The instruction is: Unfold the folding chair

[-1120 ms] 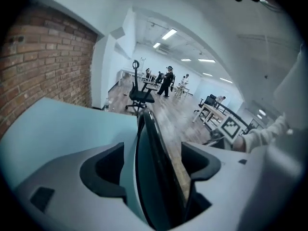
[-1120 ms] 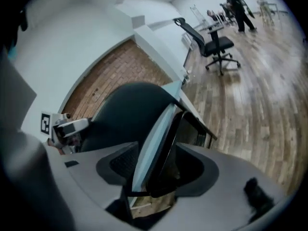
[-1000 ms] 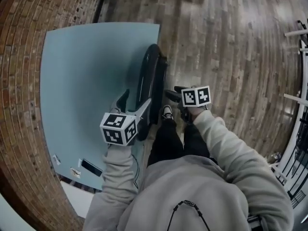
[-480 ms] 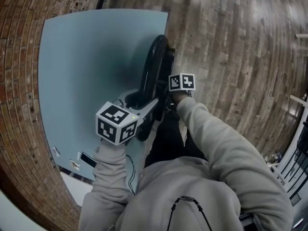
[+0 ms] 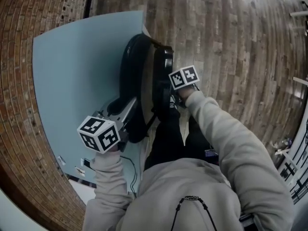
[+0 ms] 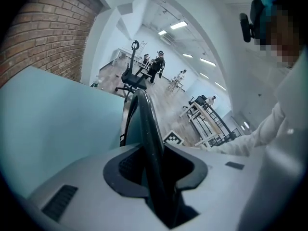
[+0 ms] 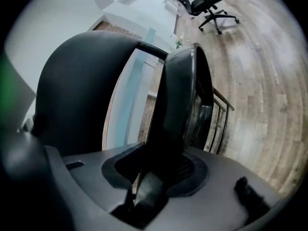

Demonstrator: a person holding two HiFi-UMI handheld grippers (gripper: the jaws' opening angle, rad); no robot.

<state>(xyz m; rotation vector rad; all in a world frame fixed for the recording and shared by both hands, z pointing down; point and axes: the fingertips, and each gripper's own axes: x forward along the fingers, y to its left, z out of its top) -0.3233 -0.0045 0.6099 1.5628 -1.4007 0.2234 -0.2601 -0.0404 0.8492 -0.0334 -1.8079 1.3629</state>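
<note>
Left gripper point(image 6: 156, 166) jaws closing on thin, glossy black curved back rim of chair point(image 5: 129, 71); right gripper point(image 7: 153, 174) closing on thick rounded seat point(image 5: 162, 78) edge.

Head view above chair point(image 5: 130, 71) (gripper views close)

The person wears a loose, creased, pale grey hooded sweatshirt point(image 5: 211, 182) with a long left sleeve point(image 5: 108, 186) and right sleeve point(image 5: 216, 134). A thin black cord point(image 5: 191, 197) loops across its chest. The trousers point(image 5: 168, 143) are black. A thin dark cable point(image 5: 131, 174) hangs beside the left sleeve. In the left gripper view, a black camera point(image 6: 252, 18) sits on the head.
</note>
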